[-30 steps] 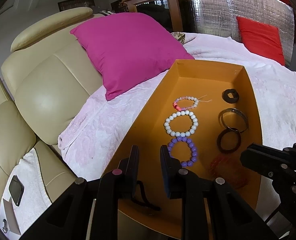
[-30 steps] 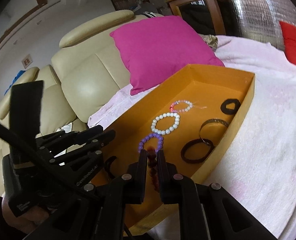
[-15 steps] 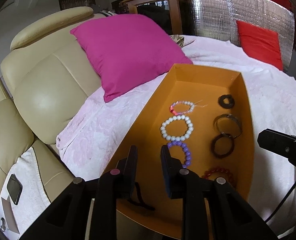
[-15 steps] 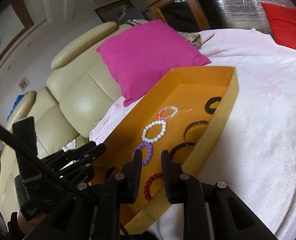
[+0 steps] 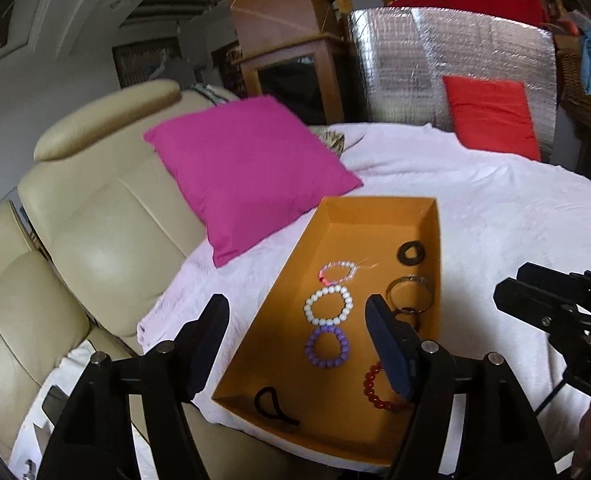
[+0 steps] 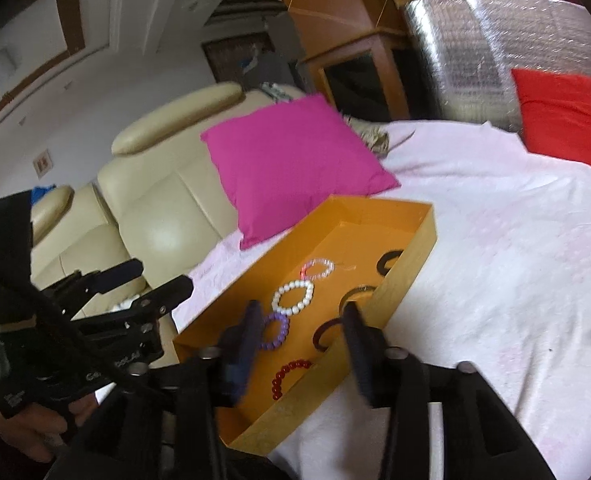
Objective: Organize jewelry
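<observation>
- We see the orange tray [image 5: 431, 260] centre-frame on the pink cover [image 5: 515, 220], long axis pointing lower left to upper right.
- Beaded bracelets [image 5: 328, 304] lined up along it.
- Left gripper [image 5: 297, 344] and right gripper [image 6: 301, 350] both spread wide, holding nothing.

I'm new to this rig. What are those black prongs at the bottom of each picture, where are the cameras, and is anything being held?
The prongs are two-finger grippers, each hand-held, with a camera looking along its fingers. One view looks past the left gripper, the other past the right gripper. Both are open and hold nothing. Below them an orange tray lies on a pale pink cover. In it: a white bead bracelet, a purple bead bracelet, a red bead bracelet, and dark bangles.
</observation>
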`<state>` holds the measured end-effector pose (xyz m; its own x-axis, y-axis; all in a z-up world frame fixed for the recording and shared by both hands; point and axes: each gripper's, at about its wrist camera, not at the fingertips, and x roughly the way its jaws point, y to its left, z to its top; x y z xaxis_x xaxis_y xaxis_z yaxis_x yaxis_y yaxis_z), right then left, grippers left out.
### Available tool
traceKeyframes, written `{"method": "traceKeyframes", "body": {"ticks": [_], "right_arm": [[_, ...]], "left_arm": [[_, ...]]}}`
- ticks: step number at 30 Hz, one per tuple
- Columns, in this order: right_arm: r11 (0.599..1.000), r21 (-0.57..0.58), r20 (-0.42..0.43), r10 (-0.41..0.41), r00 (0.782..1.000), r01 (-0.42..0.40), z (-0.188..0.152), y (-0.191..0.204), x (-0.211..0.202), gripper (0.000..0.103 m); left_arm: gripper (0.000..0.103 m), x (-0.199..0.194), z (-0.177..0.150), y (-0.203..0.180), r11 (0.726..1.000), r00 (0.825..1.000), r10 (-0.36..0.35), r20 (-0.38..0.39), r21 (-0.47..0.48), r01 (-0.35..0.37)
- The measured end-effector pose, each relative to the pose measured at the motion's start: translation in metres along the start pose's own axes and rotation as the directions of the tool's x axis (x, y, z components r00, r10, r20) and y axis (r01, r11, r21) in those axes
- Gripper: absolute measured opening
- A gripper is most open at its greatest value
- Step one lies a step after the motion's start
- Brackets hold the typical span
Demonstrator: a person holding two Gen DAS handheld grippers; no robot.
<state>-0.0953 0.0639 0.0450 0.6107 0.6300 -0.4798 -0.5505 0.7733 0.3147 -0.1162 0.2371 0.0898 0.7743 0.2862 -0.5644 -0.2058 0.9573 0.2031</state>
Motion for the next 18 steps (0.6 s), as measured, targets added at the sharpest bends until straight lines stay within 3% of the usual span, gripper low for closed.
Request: {"method": "traceKeyframes", "body": {"ticks": [9, 18], "right_arm": [[0.997, 0.002, 0.063, -0.078, 0.995, 0.078, 0.0, 0.02, -0.042, 0.048], [0.985, -0.031, 0.054, -0.165, 0.985, 0.167, 0.001, 0.05, -0.084, 0.048]], "left_arm": [[0.073, -0.046, 0.008, 0.001, 1.0, 0.999, -0.027, 0.028, 0.005, 0.026], [0.073, -0.083, 0.004, 0.011, 0.999, 0.997, -0.041, 0.06, -0.016, 0.042]]}}
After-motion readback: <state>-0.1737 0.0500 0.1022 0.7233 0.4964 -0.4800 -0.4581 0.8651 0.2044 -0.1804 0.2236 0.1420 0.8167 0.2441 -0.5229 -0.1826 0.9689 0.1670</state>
